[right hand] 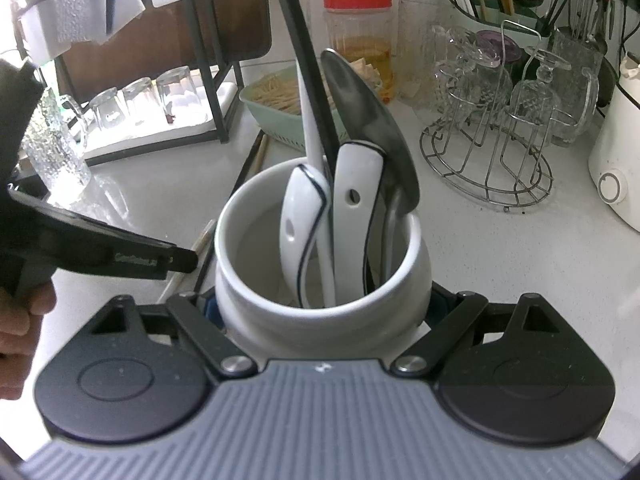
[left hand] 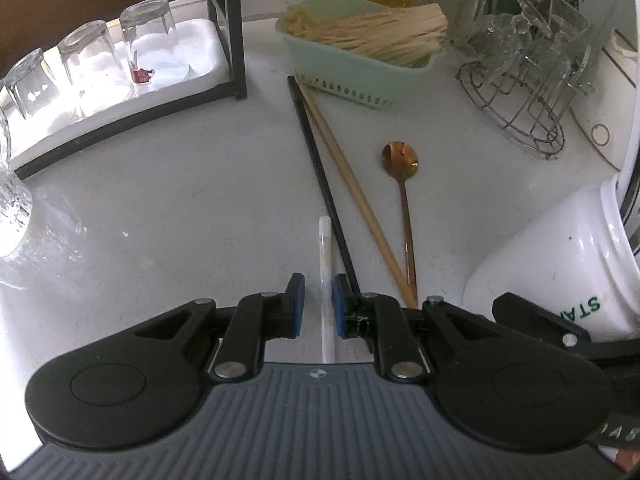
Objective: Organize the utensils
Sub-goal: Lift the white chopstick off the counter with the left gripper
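Note:
A thin white stick (left hand: 325, 264) lies on the white counter between the blue pads of my left gripper (left hand: 318, 304). The jaws stand a little apart and the left pad is clear of the stick. Just right of it lie a black chopstick (left hand: 320, 168), a wooden chopstick (left hand: 352, 176) and a rose-gold spoon (left hand: 400, 156). My right gripper (right hand: 324, 304) is shut on a white mug (right hand: 248, 280), one finger on each side of it. The mug holds white ceramic spoons (right hand: 304, 216), a metal spoon (right hand: 372, 120) and a black handle. In the right wrist view my left gripper (right hand: 176, 260) comes in from the left, held by a hand.
A pale green basket (left hand: 360, 80) of wooden sticks stands behind the chopsticks. Upturned glasses (left hand: 148, 36) sit on a white tray in a black frame at the far left. A wire rack (left hand: 520, 108) of glassware is at the right, with a textured glass jug (left hand: 12, 200) at the left edge.

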Tool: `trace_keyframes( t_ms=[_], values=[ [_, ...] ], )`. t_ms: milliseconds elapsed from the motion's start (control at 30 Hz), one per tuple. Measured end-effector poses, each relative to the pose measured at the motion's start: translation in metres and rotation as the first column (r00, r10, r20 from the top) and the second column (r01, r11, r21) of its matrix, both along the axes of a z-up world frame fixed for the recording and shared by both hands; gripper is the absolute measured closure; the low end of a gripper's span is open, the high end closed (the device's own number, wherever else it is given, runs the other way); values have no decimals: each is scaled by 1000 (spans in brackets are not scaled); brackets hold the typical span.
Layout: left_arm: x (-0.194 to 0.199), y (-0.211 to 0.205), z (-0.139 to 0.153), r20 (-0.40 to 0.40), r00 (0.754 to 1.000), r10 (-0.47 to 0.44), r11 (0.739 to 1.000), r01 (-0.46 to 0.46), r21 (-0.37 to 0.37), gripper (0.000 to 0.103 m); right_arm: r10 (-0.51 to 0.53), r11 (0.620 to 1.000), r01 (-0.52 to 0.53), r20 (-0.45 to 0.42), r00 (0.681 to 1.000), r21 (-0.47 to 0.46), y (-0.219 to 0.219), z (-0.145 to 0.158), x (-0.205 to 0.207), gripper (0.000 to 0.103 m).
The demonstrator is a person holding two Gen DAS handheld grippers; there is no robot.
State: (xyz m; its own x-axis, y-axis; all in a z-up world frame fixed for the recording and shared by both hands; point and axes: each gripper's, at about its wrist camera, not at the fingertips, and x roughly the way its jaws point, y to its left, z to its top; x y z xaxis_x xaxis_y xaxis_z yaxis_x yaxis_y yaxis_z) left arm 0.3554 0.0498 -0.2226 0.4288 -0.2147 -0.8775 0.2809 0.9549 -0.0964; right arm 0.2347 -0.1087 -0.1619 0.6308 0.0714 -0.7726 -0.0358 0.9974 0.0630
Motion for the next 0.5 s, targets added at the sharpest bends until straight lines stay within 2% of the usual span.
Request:
trace_keyframes(
  t_ms=[233, 367, 500],
  values=[
    [6, -7, 0, -9, 1000, 9, 1000, -8, 29, 85, 2, 1000, -2, 5, 1000, -1, 0, 0, 0, 11],
    [10, -9, 1, -43, 998, 42, 999, -41, 23, 85, 3, 1000, -3, 6, 1000, 1, 0, 0, -1, 11],
    [13, -13, 1, -45, 997, 61, 997, -60, 39, 87, 4, 1000, -4, 6, 1000, 1, 0, 0, -1, 11]
  ],
)
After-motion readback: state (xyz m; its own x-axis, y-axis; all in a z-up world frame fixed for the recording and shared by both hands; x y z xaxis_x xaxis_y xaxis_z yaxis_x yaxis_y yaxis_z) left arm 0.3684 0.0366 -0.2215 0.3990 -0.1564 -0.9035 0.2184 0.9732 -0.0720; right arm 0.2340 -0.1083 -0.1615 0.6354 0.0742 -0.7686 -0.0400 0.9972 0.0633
